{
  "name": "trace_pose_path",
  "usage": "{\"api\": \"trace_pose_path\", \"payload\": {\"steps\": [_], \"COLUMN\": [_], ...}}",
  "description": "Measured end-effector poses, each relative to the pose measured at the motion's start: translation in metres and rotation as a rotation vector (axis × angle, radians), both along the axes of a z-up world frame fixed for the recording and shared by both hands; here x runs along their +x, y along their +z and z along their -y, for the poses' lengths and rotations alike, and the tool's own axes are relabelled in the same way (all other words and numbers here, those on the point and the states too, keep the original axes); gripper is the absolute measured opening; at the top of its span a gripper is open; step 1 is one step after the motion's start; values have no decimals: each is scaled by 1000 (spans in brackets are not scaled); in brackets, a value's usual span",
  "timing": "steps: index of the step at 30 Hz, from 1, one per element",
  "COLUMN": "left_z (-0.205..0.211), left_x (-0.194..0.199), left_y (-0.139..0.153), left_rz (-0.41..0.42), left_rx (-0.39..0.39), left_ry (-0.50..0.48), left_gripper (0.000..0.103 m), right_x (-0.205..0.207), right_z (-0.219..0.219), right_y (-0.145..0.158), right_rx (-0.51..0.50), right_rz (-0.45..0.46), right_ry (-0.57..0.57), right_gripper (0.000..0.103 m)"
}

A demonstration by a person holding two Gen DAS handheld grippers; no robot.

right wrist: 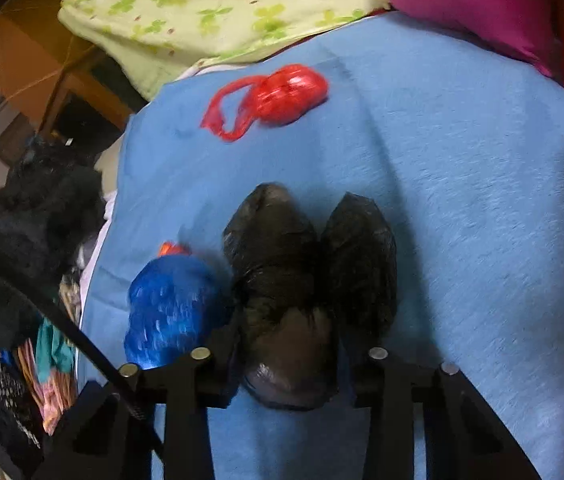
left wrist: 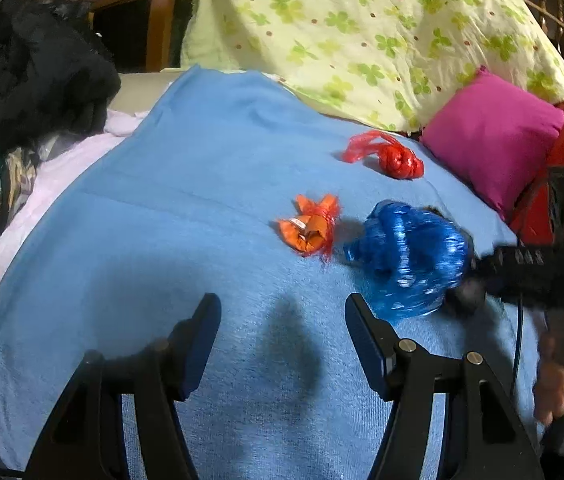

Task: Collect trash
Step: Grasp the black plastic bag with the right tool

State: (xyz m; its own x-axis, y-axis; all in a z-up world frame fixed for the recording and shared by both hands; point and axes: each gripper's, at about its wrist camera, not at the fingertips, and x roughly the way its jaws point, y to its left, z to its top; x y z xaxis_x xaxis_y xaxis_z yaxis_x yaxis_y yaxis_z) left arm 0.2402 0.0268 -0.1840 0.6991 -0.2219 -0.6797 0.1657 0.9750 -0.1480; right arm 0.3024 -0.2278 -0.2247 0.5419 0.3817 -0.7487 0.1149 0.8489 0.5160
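From the left wrist, three bits of trash lie on the blue blanket (left wrist: 201, 152): the red bag (left wrist: 396, 158) at one o'clock, the orange wrapper (left wrist: 310, 228), the blue bag (left wrist: 410, 256) at three. The left tongs (left wrist: 282, 312) stand spread, empty, tilted down.

From the right wrist, the right tongs (right wrist: 294, 344) pinch a black bag (right wrist: 282, 264) just beside the blue one, angled downward. Most collecting looks undone.

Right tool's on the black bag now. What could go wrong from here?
The black bag bulges past the right tool on both sides; the slick plastic may slip out on lifting. The blue bag lies right beside it and could get dragged or rolled across the blanket.
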Motion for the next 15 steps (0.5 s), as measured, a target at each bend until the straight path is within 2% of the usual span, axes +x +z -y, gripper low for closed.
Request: {"api": "trace_pose_path", "payload": {"steps": [8, 12, 15], "left_z": [-20, -19, -14], "left_x": [6, 4, 2], "left_y": [3, 6, 10], "left_rz": [-6, 18, 48], "left_rx": [-79, -95, -108], "left_ry": [58, 53, 25], "left_gripper": [65, 65, 69], "right_x": [-44, -60, -64], "right_z": [-31, -19, -3], "right_y": [6, 16, 26], "right_rx": [52, -3, -97], "right_rz": [-56, -38, -2], "right_ry": [122, 110, 60], "right_gripper": [37, 37, 37]}}
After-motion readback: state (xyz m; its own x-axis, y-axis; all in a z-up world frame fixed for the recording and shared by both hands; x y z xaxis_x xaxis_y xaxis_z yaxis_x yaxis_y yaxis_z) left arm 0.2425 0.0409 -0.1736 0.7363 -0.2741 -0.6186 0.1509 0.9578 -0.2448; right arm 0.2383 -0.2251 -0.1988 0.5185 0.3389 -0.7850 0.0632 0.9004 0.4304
